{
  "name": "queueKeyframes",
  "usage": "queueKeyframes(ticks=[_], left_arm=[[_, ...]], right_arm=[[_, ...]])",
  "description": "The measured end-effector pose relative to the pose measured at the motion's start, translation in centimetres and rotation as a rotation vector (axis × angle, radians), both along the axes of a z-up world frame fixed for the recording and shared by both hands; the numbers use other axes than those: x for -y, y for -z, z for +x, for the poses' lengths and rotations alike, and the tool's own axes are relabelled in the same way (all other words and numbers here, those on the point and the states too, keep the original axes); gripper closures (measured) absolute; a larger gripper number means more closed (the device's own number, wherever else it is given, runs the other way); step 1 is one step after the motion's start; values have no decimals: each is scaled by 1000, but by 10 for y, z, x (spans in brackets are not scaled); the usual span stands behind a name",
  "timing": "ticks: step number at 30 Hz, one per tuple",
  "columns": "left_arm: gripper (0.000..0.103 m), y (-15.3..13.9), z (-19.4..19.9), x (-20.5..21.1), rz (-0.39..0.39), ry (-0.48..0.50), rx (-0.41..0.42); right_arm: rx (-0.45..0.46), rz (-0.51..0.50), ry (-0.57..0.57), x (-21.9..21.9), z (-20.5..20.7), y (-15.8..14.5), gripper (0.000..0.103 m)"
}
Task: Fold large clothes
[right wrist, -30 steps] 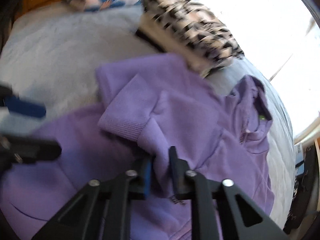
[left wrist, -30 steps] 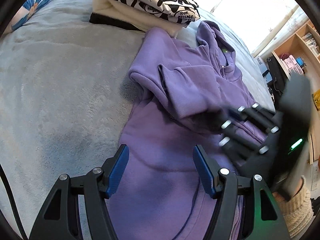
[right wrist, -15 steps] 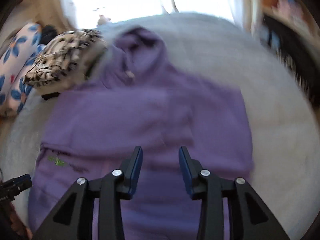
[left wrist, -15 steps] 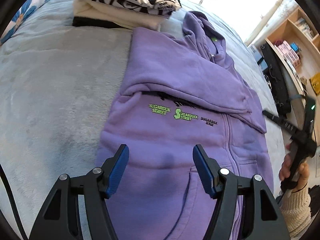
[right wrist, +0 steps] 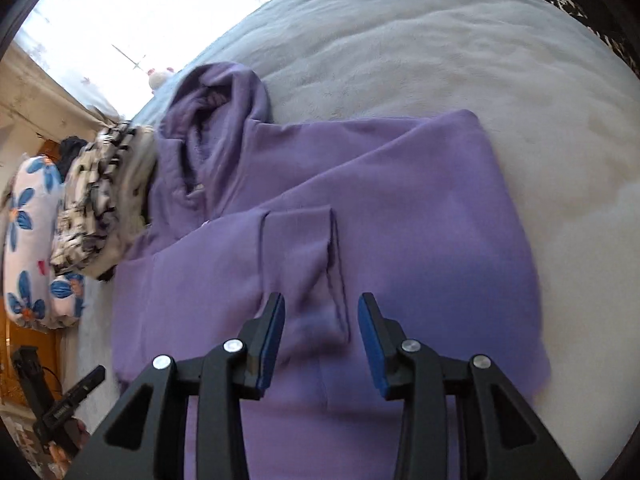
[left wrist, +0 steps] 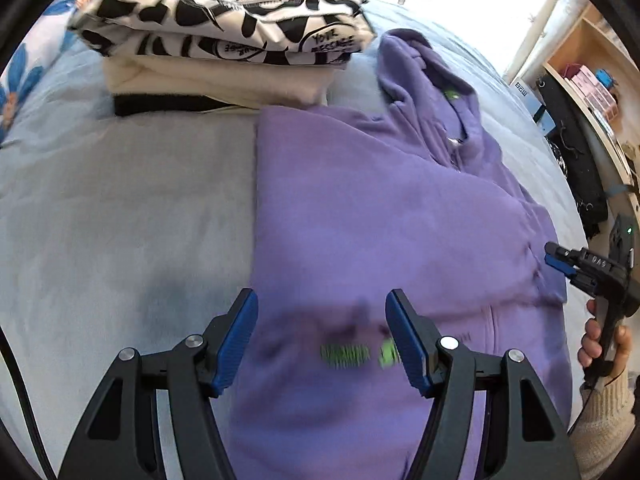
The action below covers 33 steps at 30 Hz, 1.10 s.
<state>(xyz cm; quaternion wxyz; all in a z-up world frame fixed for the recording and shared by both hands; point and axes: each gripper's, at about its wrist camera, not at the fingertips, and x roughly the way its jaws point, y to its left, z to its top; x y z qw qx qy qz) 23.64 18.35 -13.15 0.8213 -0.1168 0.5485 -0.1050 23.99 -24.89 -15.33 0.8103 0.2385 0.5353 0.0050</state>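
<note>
Purple hoodie (left wrist: 380, 216) lying flat on the bed (left wrist: 120, 208) beside a stack of folded clothes (left wrist: 224, 40), sleeves laid across its body to narrow it for folding; left claw (left wrist: 320, 336) wide and empty above it, right claw (right wrist: 322, 336) partly parted, holding nothing.

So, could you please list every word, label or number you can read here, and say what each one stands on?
"YOUR MESSAGE": speech bubble on the black-and-white printed garment topping the folded pile.
Second bubble beside it: upside down, too blurred to read.
Green print on the purple hoodie: motion-blurred, unreadable.
Label on the blue box by the shelf: too small to be sure.
</note>
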Motion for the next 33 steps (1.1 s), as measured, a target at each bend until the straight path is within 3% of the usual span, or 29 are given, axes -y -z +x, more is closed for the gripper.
queueKeyframes(ticks=[4,6,10,12,13,14,15,18,20,23,27,31,33], left_arm=[[38,22,33,-5,-19,-22,-53],[38,33,43,-5,10,-36,-62],[37,52,57,1,27,-37,-93],[36,55,60,2,21,-56,-82],[36,55,61,2,21,-61,-78],[47,53,61,4,29,-62,-66],[68,50,61,5,36,-58,-44],[81,39,57,10,85,-81,12],[82,38,56,9,87,-102,28],[80,44,56,9,84,-124,28],[70,39,52,5,100,-130,23],[70,14,39,11,184,-119,96],[70,-3,30,20,183,-97,158]], right_arm=[[-15,-12,4,1,21,15,65],[0,-19,6,2,26,19,64],[47,-44,-2,-5,27,22,56],[67,-128,-36,-16,25,19,64],[78,-155,-69,-22,26,17,85],[87,-173,-89,-27,26,14,93],[102,-218,-92,-32,26,8,94],[188,-278,-64,-36,21,-12,96],[215,-292,-25,-32,21,-15,96],[114,-376,-13,-32,28,11,96],[62,-318,28,-18,20,11,95],[113,-288,64,-20,6,-9,94],[150,-290,38,-36,0,-19,94]])
